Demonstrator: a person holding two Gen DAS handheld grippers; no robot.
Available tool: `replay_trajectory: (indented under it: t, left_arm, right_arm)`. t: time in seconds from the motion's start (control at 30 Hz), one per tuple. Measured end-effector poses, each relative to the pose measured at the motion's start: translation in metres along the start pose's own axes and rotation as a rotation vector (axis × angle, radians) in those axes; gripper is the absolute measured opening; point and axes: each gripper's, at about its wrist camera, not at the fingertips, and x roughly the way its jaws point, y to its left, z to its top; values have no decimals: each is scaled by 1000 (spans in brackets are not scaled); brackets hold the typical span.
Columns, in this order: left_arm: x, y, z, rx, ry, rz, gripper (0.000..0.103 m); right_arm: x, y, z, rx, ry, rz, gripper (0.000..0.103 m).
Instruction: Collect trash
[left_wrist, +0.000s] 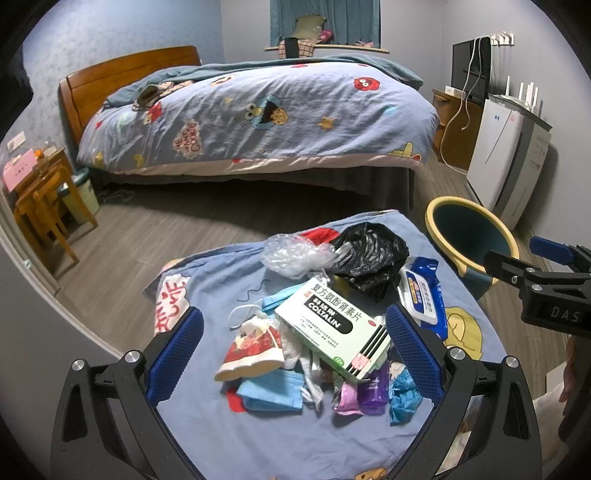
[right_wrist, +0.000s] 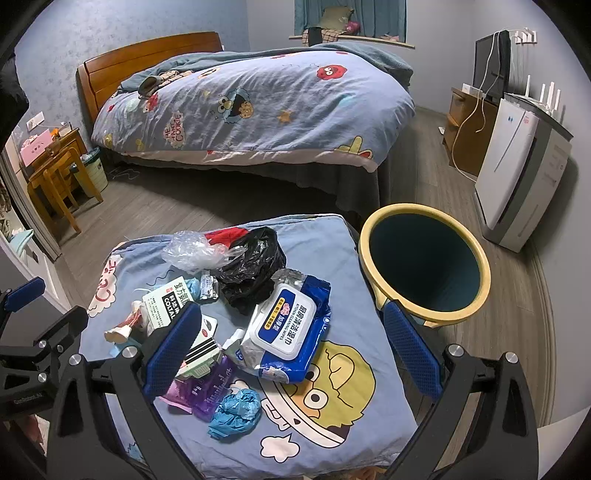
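A black bag, a blue-and-white wipes pack and a pale green box lie on cartoon-printed blue cloth beside a yellow-rimmed teal bin.

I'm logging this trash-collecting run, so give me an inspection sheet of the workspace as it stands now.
Surface: cartoon-print blue cloth over a raised stand.
Job's things: medicine box, wet-wipes pack, black bag, clear plastic bag, blue face mask, purple wrappers, crumpled blue glove; bin beside the stand looks empty.
Clutter: nothing seen beyond the trash.
Grippers: left gripper and right gripper open, holding nothing.
Cables: white cords by the monitor.
Surroundings: bed, white appliance.
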Motion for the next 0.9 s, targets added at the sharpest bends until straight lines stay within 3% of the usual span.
replay_trajectory:
  t: [0.9]
  left_arm:
    - [0,1,0,-3,1,-3,98]
  right_arm:
    - [2,-1,-2,2,10,-3,97]
